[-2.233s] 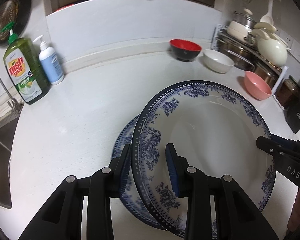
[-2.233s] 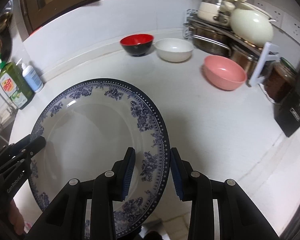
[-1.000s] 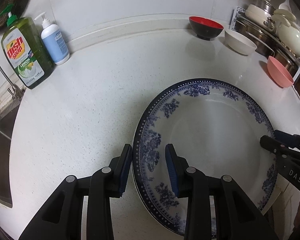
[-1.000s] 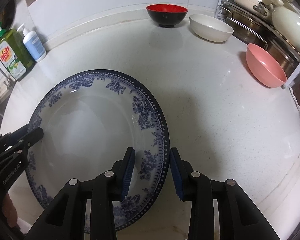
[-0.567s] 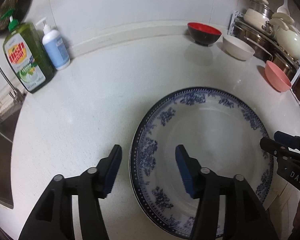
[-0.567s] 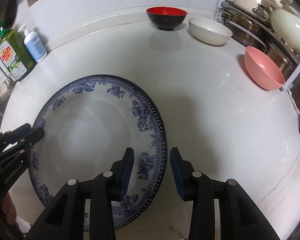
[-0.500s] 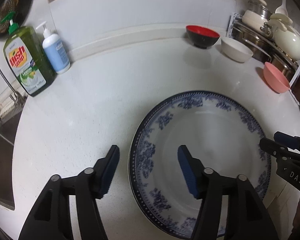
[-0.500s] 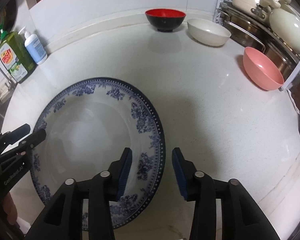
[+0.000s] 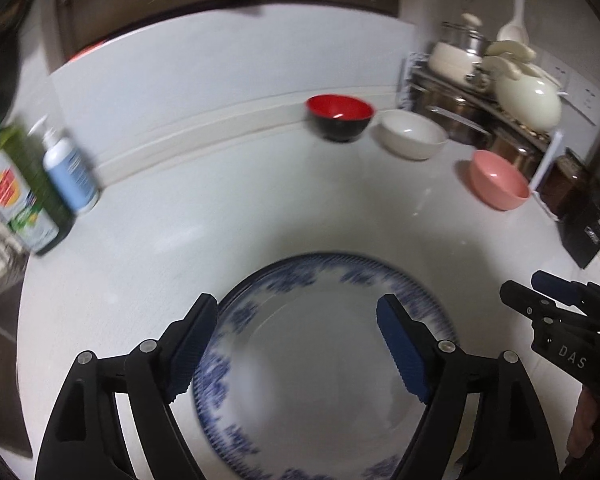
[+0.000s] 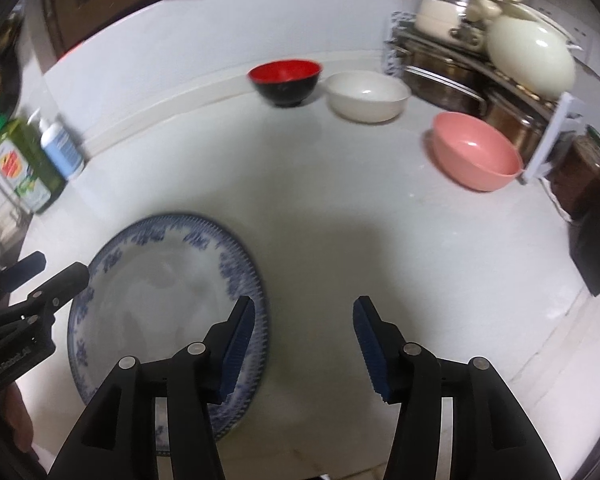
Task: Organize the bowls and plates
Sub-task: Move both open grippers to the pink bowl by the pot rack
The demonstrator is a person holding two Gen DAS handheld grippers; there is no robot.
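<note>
Nearest, the left gripper (image 9: 298, 344) hangs above the blue-and-white plate (image 9: 320, 380), its jaws opening wide with nothing pinched; the plate shows between the two blue pads (image 9: 400, 354) but lies flat on the white countertop (image 9: 228, 216) below them, untouched. Whether a second plate sits beneath it cannot be told through the blur. The right gripper (image 10: 304, 340) is opening as well and empty, its left pad over the plate's right rim and its right pad over bare counter. In each view the other gripper's fingers reach in from the side, near the plate's edge.

Farther out, ahead and to the right of both grippers, a pink bowl (image 10: 476, 152) stands apart on the counter. Beyond it, a white bowl (image 10: 366, 96) and a red-and-black bowl (image 10: 286, 76) sit just beside each other near the back wall. To the far left stand a green dish-soap bottle (image 10: 24, 164) and a blue pump bottle (image 10: 62, 148). At the far right, a rack (image 10: 460, 76) holds pots and a cream-coloured lidded pot (image 10: 530, 58).
</note>
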